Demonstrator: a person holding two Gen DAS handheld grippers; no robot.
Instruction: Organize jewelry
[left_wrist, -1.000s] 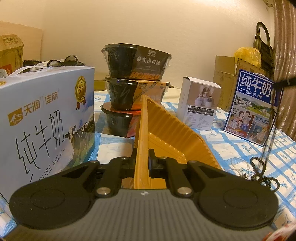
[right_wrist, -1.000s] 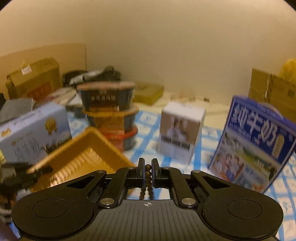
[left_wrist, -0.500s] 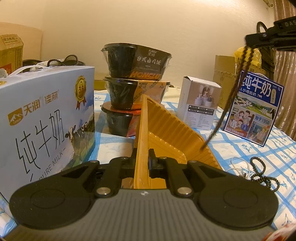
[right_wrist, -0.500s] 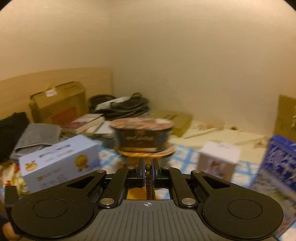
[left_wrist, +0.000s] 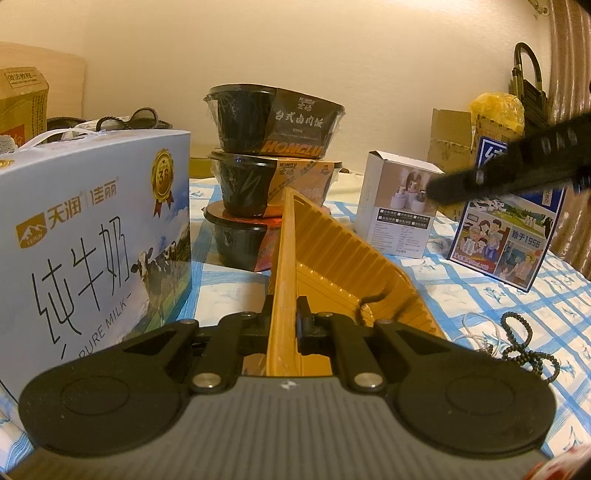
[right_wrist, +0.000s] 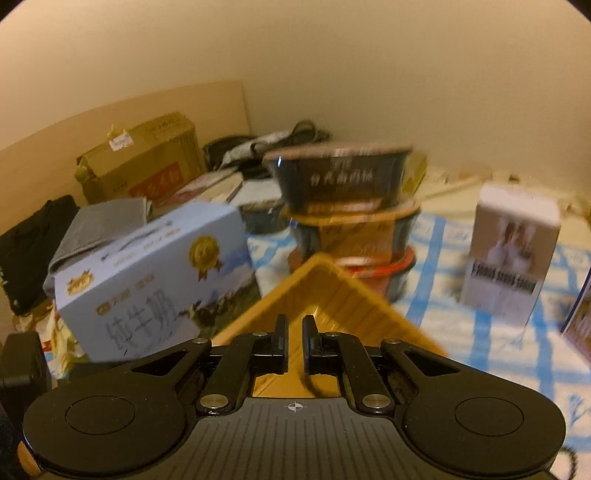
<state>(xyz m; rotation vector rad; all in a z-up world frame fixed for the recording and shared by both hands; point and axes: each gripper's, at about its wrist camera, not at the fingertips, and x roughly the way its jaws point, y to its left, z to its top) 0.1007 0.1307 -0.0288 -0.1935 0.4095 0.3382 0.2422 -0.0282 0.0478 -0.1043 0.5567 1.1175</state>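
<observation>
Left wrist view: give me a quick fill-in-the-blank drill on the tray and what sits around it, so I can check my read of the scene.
1. The left tongs are shut on the orange tray's ___.
2. Behind the tray, the black bowls are stacked ___ high.
3. In the left wrist view, a dark bead necklace lies on the checked tablecloth to the ___ of the tray.

Missing words: rim; three; right
</observation>
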